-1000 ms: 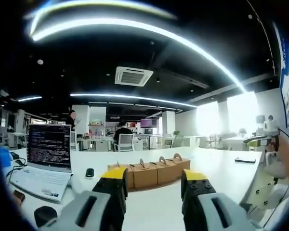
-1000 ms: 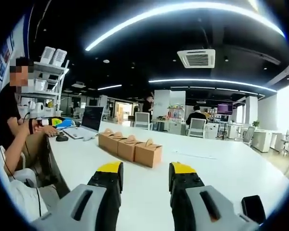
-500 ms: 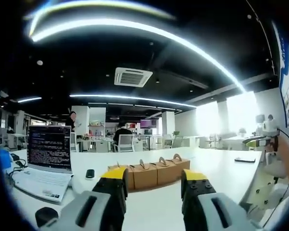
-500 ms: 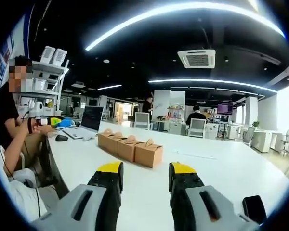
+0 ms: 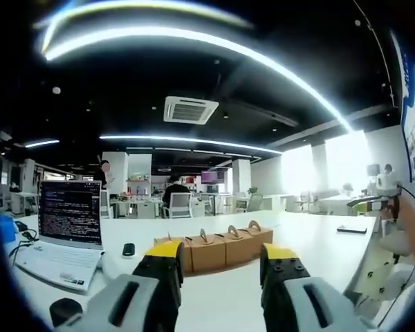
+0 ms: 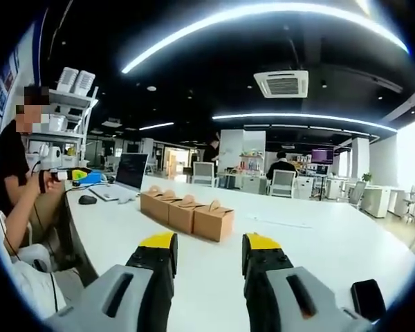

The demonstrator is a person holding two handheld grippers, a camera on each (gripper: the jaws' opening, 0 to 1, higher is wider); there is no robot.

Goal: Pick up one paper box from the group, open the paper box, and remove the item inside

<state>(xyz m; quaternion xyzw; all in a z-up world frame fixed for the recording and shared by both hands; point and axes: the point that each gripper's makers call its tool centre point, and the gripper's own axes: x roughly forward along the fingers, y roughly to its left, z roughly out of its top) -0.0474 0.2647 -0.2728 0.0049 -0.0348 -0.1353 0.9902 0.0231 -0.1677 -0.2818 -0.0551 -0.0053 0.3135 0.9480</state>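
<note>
Three brown paper boxes (image 5: 221, 247) with arched handles stand in a row on the white table (image 5: 311, 242), just beyond the jaws in the left gripper view. My left gripper (image 5: 220, 261) is open, with nothing between its yellow-tipped jaws. In the right gripper view the same row of paper boxes (image 6: 187, 213) sits further off, up and left of the jaws. Over bare table, my right gripper (image 6: 202, 250) is open and holds nothing.
An open laptop (image 5: 66, 228) and a black mouse (image 5: 128, 249) lie left of the boxes. A dark phone (image 5: 351, 229) rests at the far right; another dark phone (image 6: 369, 299) lies near the right jaws. A seated person (image 6: 17, 173) is at the table's left end.
The seated person's hand has lifted from the table. Both gripper views have shifted only slightly; the boxes have stayed in place.
</note>
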